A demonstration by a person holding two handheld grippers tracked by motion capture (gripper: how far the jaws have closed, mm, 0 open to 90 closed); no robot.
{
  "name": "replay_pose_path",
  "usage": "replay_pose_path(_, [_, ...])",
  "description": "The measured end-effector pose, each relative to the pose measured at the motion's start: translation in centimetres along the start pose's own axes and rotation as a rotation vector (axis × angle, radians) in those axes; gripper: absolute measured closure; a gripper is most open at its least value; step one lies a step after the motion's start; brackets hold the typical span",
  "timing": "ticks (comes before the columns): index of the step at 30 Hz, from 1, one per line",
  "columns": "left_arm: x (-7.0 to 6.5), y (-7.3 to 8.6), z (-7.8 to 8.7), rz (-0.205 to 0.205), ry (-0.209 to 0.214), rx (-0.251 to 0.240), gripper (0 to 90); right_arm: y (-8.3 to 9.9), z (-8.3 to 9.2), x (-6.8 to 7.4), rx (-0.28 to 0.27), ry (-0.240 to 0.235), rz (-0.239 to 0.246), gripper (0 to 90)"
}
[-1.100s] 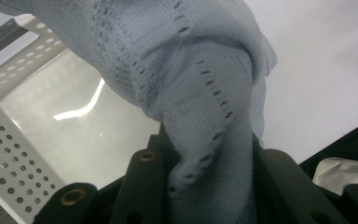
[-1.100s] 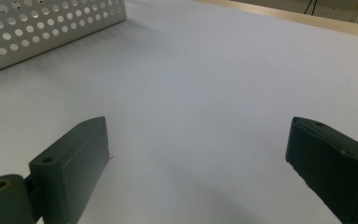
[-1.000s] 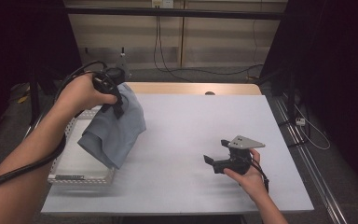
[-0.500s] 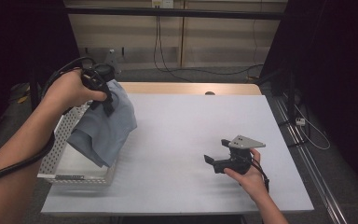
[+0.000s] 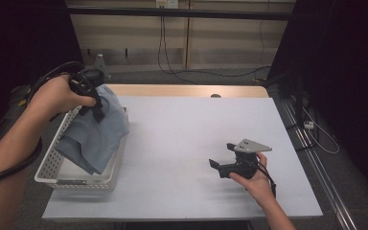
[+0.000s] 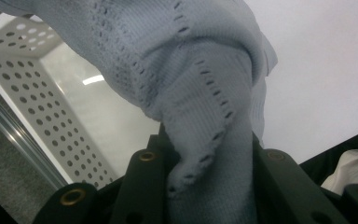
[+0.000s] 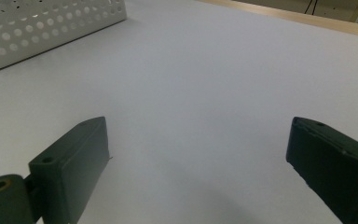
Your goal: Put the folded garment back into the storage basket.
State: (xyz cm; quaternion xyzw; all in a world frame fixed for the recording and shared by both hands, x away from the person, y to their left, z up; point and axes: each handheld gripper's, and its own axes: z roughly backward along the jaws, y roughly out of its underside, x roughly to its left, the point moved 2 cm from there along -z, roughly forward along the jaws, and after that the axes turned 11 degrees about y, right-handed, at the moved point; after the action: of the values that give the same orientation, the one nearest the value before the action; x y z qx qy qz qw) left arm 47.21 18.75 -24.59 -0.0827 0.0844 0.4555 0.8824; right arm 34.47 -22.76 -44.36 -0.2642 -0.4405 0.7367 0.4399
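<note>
knit eyelets on the blue cloth [image 6: 200,93] pinched by the left gripper [image 6: 209,182] show close up

White table [image 5: 182,143], perforated basket [image 5: 52,165]

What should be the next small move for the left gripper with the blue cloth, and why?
Probably lower the left gripper a little over the white basket before opening. Its jaws are clamped on the light blue knitted cloth, which hangs partly inside the basket and partly over the rim toward the table. The right gripper rests open, apart.
</note>
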Motion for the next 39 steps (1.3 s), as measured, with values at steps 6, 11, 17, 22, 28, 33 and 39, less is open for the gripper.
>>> replay_pose_path(6, [1.2,0.7,-0.6,0.018,-0.004,0.003,72.2,0.0,-0.1,0.1,0.001,-0.002,0.005,5.4])
replay_pose_path(11, [1.9,1.2,-1.2,0.03,0.003,0.013,72.2,0.0,-0.2,0.1,0.002,-0.003,0.004,5.4])
replay_pose_path(17, [2.4,1.5,-2.0,0.038,0.01,0.019,72.1,0.0,-0.2,0.1,0.002,-0.004,0.006,5.4])
replay_pose_path(22, [2.4,1.5,-2.4,0.035,0.012,0.022,72.1,0.0,-0.2,0.1,0.002,-0.004,0.007,5.4])
replay_pose_path(28, [2.5,1.5,-3.0,0.036,0.022,0.023,72.0,-0.1,-0.1,0.1,0.0,-0.003,0.005,5.4])
replay_pose_path(33, [2.9,1.6,-3.5,0.045,0.034,0.026,72.0,-0.1,-0.1,0.1,0.0,-0.006,0.007,5.4])
replay_pose_path(39, [3.3,1.8,-3.7,0.05,0.043,0.021,72.0,-0.1,-0.1,0.2,0.0,-0.005,0.007,5.4])
